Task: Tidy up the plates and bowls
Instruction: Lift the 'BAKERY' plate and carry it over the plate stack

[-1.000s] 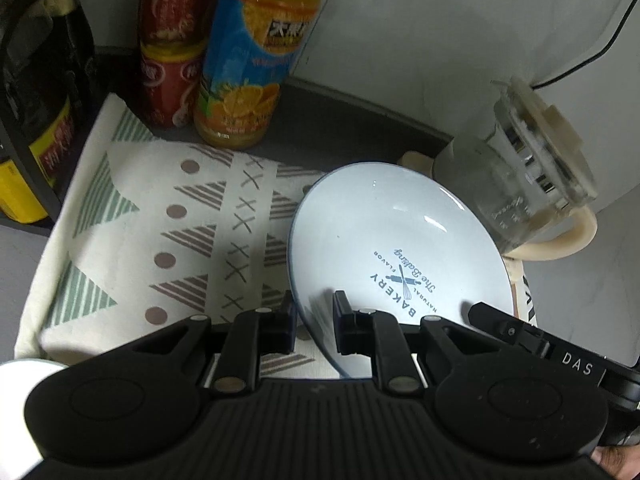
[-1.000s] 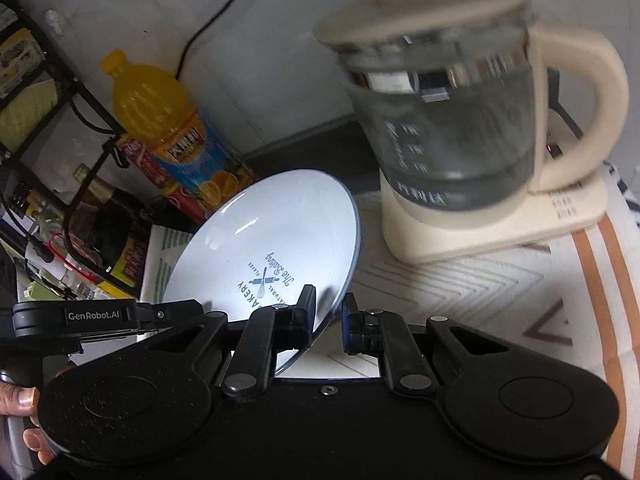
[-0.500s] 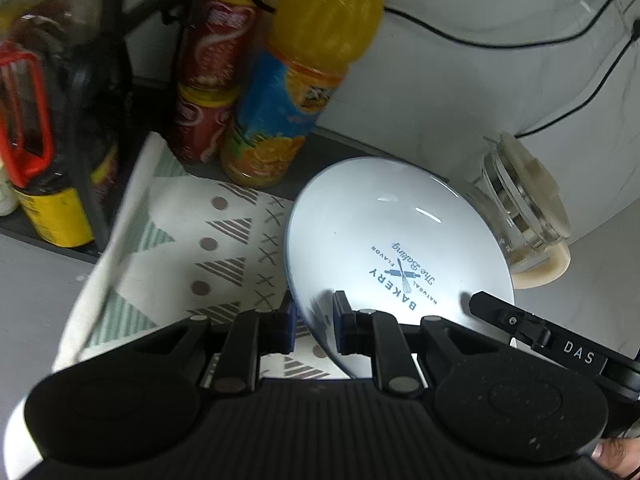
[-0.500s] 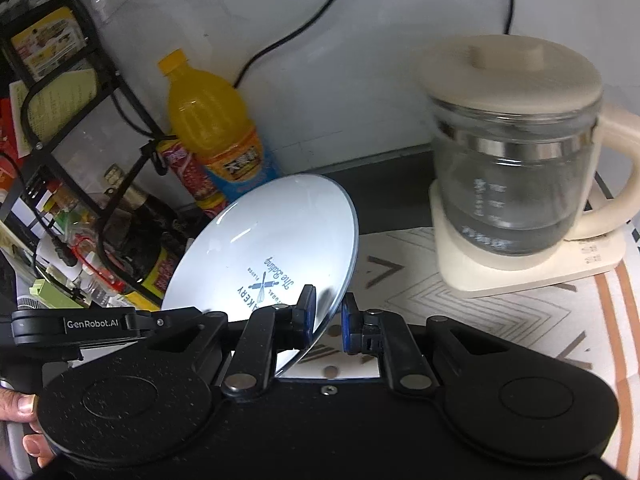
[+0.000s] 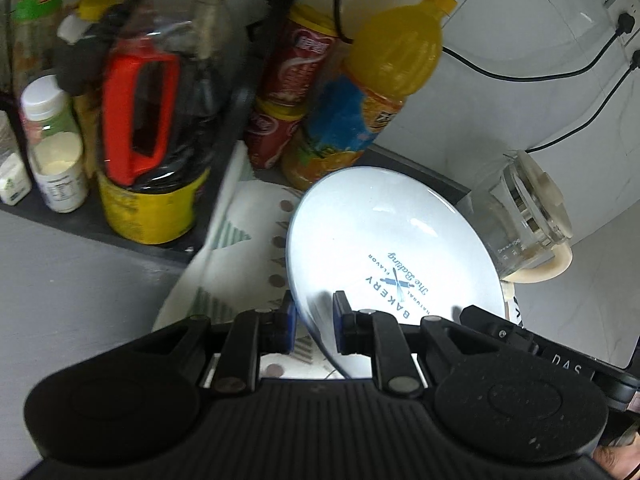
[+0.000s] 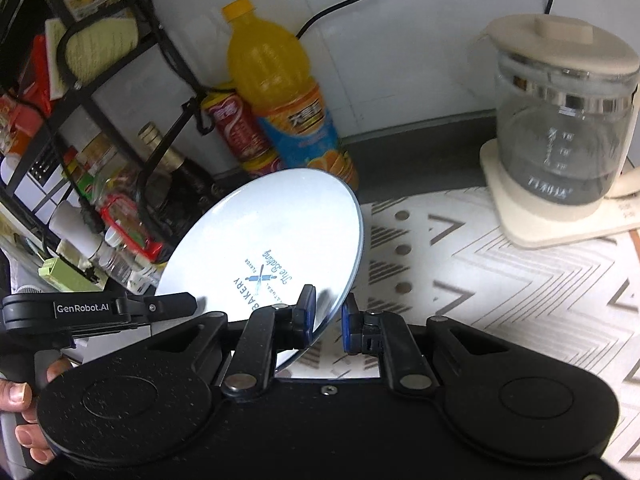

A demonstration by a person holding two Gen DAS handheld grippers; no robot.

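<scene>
Both grippers are clamped on the same white plate (image 5: 384, 248), which carries a blue "BAKERY" print and is held tilted in the air above a patterned cloth (image 6: 500, 280) spread on the tabletop (image 5: 60, 280). In the left wrist view the left gripper (image 5: 314, 322) has its fingers (image 5: 288, 320) closed on the plate's near left rim, one pad on each face. In the right wrist view the right gripper (image 6: 327, 320) pinches the opposite edge in the same way, and part of the left gripper's body shows at the left with a hand (image 6: 20, 412) around its handle. Behind the plate an orange juice bottle (image 6: 280, 96) stands against the wall, with a red can (image 6: 240, 132) just beside it. A glass kettle (image 6: 564, 120) sits on its cream base on the cloth, well to the right. A black wire rack (image 6: 100, 92) of bottles and packets fills the left side; those items are blurred, so their labels cannot be told for sure.
</scene>
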